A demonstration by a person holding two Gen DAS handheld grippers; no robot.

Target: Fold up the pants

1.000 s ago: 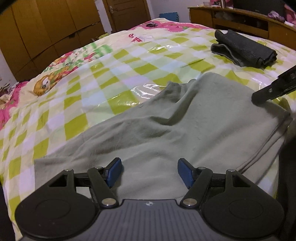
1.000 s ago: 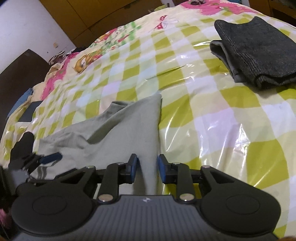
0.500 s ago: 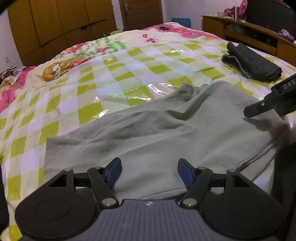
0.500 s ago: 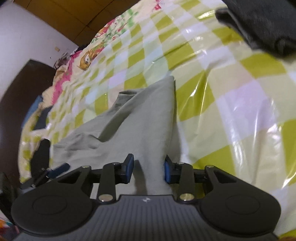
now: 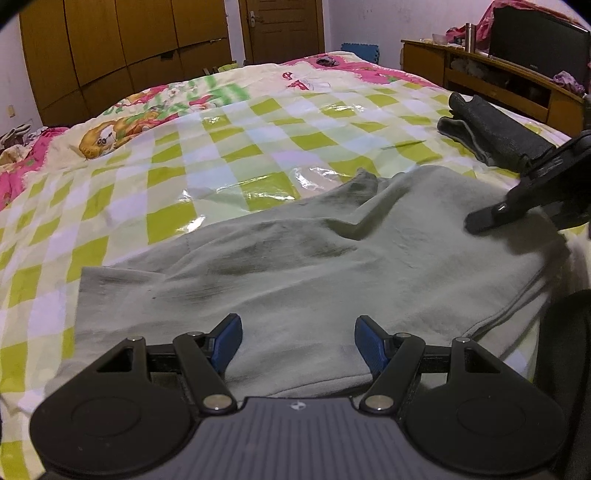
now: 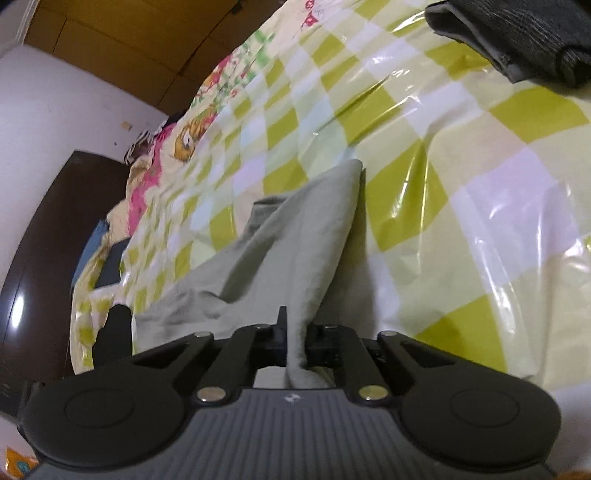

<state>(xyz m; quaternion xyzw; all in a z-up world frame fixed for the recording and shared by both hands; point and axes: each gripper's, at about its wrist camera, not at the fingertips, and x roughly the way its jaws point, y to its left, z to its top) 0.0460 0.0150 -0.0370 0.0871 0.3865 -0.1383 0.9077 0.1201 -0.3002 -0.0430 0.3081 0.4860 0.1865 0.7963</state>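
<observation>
Over the pants (image 5: 314,266), left tongs (image 5: 298,345) hover spread; right tongs (image 6: 295,341) pinch their edge.

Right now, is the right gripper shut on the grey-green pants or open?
Shut on them. In its own wrist view the right gripper has its jaws closed, with a fold of the grey-green pants pinched between and lifted off the checked bedspread.

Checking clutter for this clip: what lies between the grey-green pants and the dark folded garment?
Only bare checkered bedcover separates the pants from the dark folded garment; the right wrist view shows it best.
</observation>
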